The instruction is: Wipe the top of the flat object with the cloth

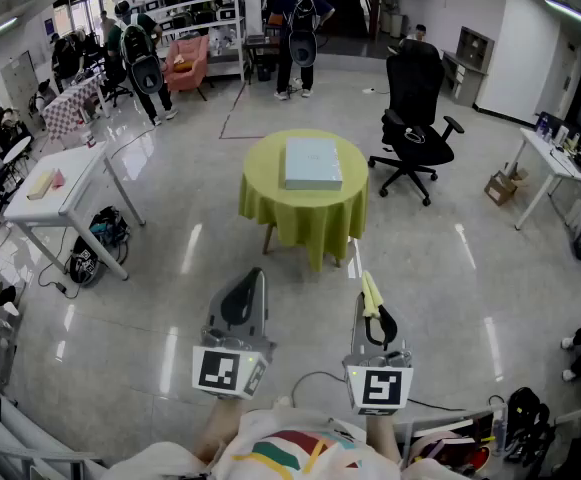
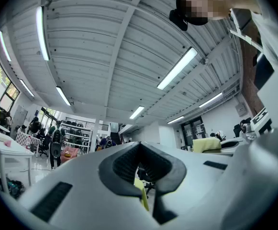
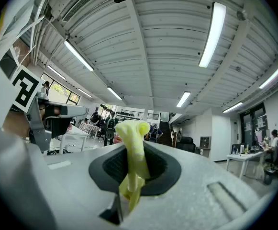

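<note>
The flat object is a pale blue box (image 1: 312, 163) lying on a round table with a yellow-green cover (image 1: 270, 203), out in the room well ahead of me. Both grippers are held close to my body, far short of the table and pointing toward it. My right gripper (image 1: 363, 280) is shut on a yellow cloth (image 1: 371, 296). In the right gripper view the cloth (image 3: 134, 152) sticks up between the jaws and droops back over them. My left gripper (image 1: 257, 273) is shut with nothing in it; its jaws meet at the tip (image 2: 139, 145).
A black office chair (image 1: 417, 118) stands just right of the round table. A white table (image 1: 65, 183) with bags (image 1: 95, 243) under it is at the left, a white desk (image 1: 555, 163) at the right. People (image 1: 300, 28) stand at the back by shelves.
</note>
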Demonstrator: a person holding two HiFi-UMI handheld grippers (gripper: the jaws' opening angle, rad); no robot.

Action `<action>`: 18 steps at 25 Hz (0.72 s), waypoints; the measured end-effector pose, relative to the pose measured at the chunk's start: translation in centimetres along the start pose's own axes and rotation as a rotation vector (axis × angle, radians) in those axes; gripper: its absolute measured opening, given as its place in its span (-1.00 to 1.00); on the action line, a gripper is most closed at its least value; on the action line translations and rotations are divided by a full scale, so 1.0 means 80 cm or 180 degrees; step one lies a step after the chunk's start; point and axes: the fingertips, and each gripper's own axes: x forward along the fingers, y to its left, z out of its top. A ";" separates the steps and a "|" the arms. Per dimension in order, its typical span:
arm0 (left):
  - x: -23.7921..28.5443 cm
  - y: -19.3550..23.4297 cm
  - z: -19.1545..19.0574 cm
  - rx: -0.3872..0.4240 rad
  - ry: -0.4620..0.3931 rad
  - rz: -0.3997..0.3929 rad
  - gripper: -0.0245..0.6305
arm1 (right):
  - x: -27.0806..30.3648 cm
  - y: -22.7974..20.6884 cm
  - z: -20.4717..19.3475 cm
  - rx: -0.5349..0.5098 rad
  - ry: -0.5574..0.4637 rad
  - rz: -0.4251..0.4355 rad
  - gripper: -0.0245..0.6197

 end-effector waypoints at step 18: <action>0.007 0.015 -0.004 0.0005 0.0037 -0.0091 -0.88 | 0.022 0.021 0.018 0.0098 -0.0153 0.0031 -0.84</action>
